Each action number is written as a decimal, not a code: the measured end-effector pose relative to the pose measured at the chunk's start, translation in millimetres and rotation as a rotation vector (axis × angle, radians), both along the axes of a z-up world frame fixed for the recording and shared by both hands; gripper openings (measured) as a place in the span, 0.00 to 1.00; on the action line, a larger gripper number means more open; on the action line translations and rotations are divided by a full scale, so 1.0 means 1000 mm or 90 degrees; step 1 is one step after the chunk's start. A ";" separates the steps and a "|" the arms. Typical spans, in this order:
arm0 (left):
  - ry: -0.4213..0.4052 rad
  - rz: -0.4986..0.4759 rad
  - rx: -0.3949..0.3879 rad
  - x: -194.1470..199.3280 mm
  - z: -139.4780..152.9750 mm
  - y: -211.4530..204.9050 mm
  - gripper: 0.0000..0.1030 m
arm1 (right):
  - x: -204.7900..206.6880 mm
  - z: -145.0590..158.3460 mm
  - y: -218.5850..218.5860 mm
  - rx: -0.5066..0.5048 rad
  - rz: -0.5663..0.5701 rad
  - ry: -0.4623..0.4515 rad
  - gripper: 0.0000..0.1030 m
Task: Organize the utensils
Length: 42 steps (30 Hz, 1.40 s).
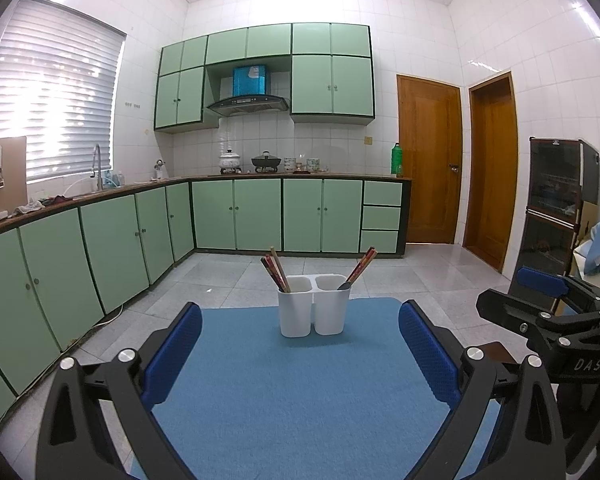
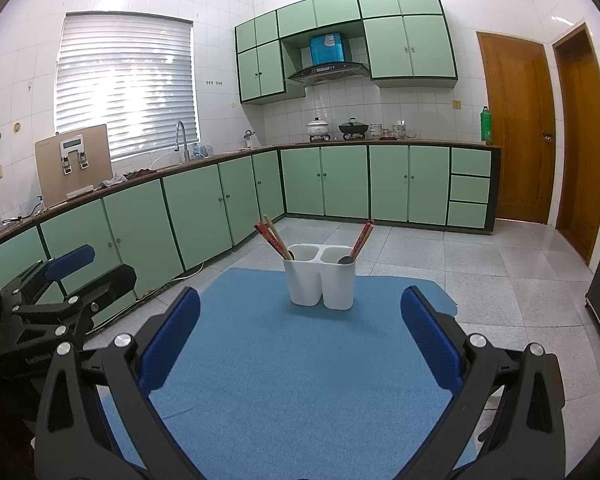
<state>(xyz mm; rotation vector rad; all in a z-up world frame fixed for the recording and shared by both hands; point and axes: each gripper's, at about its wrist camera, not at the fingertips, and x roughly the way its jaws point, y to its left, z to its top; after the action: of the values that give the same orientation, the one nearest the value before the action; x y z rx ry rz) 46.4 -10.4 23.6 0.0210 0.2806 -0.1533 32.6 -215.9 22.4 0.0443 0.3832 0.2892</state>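
Both the left gripper (image 1: 300,344) and right gripper (image 2: 300,336) hover with jaws wide, empty. On the blue mat (image 1: 300,380), the white two-compartment utensil holder (image 1: 314,308) holds chopsticks (image 1: 278,272) in each compartment.

Legible markings:

1. "DAS" — pale capitals on the black body of the right tool (image 1: 540,292), seen in the left wrist view at about 4 o'clock, close to the frame's right edge. Whether more letters go with these three cannot be told.

2. Pale lettering on the black body of the left tool (image 2: 70,258), seen in the right wrist view at about 8 o'clock. It is tilted and too blurred to read with confidence.

3. White label on the blue box (image 2: 327,49) above the range hood (image 2: 329,71), at 12 o'clock. Its print is too small to read.
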 end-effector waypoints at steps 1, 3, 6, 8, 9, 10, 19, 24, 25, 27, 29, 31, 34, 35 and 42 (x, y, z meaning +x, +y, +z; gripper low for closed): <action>-0.001 0.000 0.000 0.000 0.000 0.000 0.94 | 0.000 0.000 0.000 0.000 0.000 0.000 0.95; 0.000 0.000 0.001 0.000 0.000 0.001 0.94 | 0.000 0.000 0.000 0.001 0.001 0.000 0.95; 0.000 0.001 0.000 -0.001 0.000 0.001 0.94 | 0.000 0.000 0.001 0.000 0.001 0.000 0.95; 0.002 0.001 -0.001 0.000 0.000 0.001 0.94 | 0.000 0.000 0.001 0.000 0.001 -0.001 0.95; 0.003 0.001 -0.001 -0.001 -0.001 0.001 0.94 | 0.000 0.000 0.002 0.000 0.001 -0.001 0.95; 0.003 0.001 -0.002 0.000 0.000 0.001 0.94 | 0.000 0.000 0.002 0.001 0.001 0.000 0.95; 0.004 0.001 -0.002 0.000 0.000 0.002 0.94 | 0.001 0.000 0.005 0.000 0.002 0.000 0.95; 0.006 0.001 -0.001 0.001 0.000 0.003 0.94 | 0.001 0.000 0.005 0.000 0.002 0.000 0.95; 0.005 0.002 0.000 0.001 0.000 0.002 0.94 | 0.001 0.000 0.005 0.000 0.002 0.001 0.95; 0.005 0.002 -0.001 0.001 0.000 0.003 0.94 | 0.001 -0.001 0.006 0.001 0.003 0.001 0.95; 0.006 0.001 -0.001 0.001 0.000 0.003 0.94 | 0.001 -0.001 0.006 0.000 0.003 0.001 0.95; 0.006 0.002 0.000 0.001 0.000 0.003 0.94 | 0.001 -0.001 0.007 0.001 0.003 0.002 0.95; 0.005 0.002 -0.002 0.001 0.000 0.003 0.94 | 0.001 -0.001 0.007 0.000 0.002 0.001 0.95; 0.006 0.002 -0.001 0.001 0.000 0.003 0.94 | 0.001 -0.001 0.006 0.001 0.003 0.002 0.95; 0.005 0.002 0.000 0.002 0.000 0.003 0.94 | 0.001 -0.001 0.006 0.001 0.003 0.002 0.95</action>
<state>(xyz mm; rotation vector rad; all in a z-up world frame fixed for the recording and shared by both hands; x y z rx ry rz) 48.0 -7.1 23.5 0.0196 0.2882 -0.1507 33.6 -209.5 21.8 0.0450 0.3855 0.2943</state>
